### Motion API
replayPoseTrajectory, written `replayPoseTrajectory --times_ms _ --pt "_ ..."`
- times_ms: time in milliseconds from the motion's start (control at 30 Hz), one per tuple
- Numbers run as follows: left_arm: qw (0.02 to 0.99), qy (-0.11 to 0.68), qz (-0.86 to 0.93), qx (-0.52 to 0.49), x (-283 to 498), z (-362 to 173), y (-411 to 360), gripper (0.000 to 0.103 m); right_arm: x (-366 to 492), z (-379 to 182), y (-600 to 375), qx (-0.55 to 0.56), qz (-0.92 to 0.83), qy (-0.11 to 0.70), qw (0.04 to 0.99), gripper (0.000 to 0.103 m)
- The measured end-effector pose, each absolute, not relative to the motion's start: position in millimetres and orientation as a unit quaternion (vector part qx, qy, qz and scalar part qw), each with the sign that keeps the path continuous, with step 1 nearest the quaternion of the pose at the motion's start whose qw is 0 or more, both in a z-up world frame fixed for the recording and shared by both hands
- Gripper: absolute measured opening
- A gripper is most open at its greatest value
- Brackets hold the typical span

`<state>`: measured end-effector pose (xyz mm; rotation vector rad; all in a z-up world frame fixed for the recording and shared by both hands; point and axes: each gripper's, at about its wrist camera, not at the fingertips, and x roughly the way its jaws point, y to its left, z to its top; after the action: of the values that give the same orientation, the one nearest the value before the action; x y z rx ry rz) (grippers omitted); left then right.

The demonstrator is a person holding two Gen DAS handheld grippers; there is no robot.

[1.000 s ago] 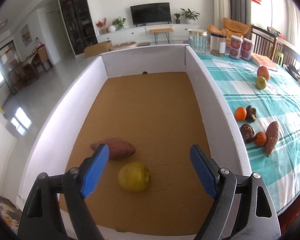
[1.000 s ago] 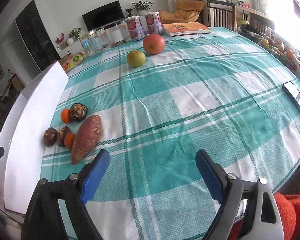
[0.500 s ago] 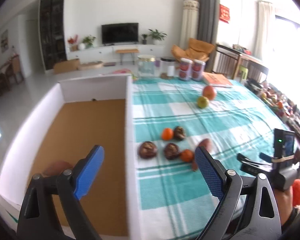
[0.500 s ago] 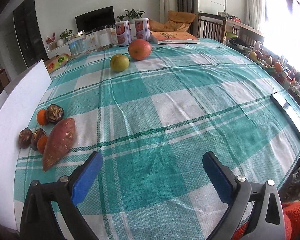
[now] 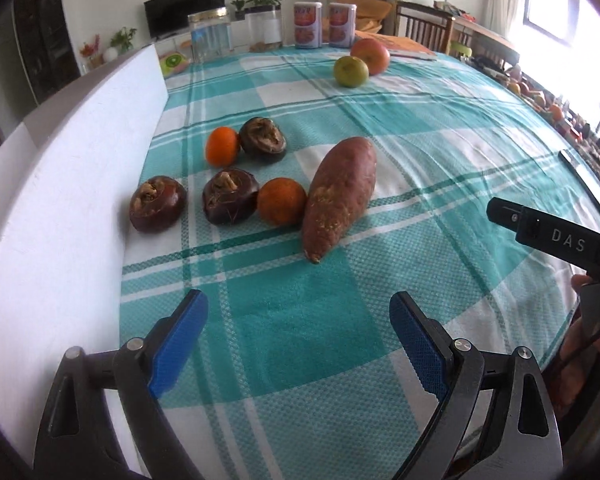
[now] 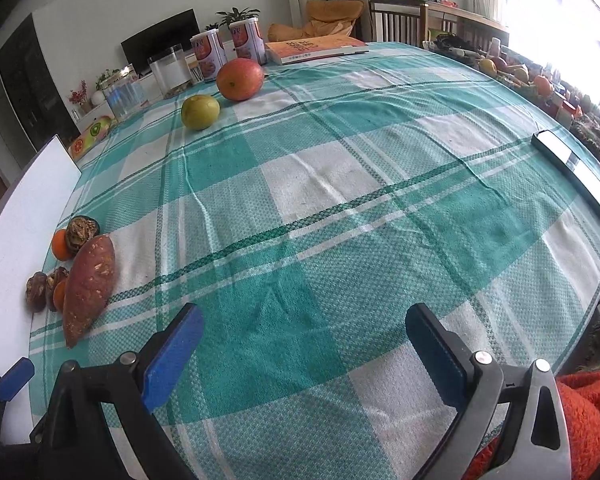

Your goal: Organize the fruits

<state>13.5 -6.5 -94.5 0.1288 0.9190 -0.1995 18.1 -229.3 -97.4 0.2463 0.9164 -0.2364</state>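
Observation:
On the teal checked tablecloth lie a sweet potato, two small oranges and three dark brown chestnut-like fruits, close to the white box wall. Farther back sit a green fruit and a red-orange fruit. My left gripper hangs open and empty just short of the sweet potato. Over bare cloth, my right gripper is open and empty too.
Two printed cans, glass jars and an orange book stand at the table's far end. A phone lies at the right edge. The other gripper's black body and a hand show at the right.
My left gripper swung right, out from over the box with its sweet potato and yellow fruit, to the fruit group on the cloth and lower. The right gripper opened slightly wider.

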Motion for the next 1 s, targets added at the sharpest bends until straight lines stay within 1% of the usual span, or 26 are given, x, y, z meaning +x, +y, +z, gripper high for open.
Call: replayPoseTrajectory --times_ms 100,133,433,1000 --pt "0.886 0.453 -0.088 0.055 19 -107 -1 0.095 20 -101 -229 0.117 -0.112 0.448 0.879 0.101" --pt "0.891 0.443 -0.087 0.043 18 -108 2 0.095 20 -101 -228 0.117 -0.111 0.448 0.879 0.102" --pt "0.895 0.435 -0.087 0.048 17 -110 3 0.097 22 -103 -225 0.106 -0.114 0.453 0.878 0.103" --pt "0.897 0.431 -0.087 0.048 18 -111 2 0.098 24 -105 -222 0.088 -0.121 0.459 0.876 0.103"
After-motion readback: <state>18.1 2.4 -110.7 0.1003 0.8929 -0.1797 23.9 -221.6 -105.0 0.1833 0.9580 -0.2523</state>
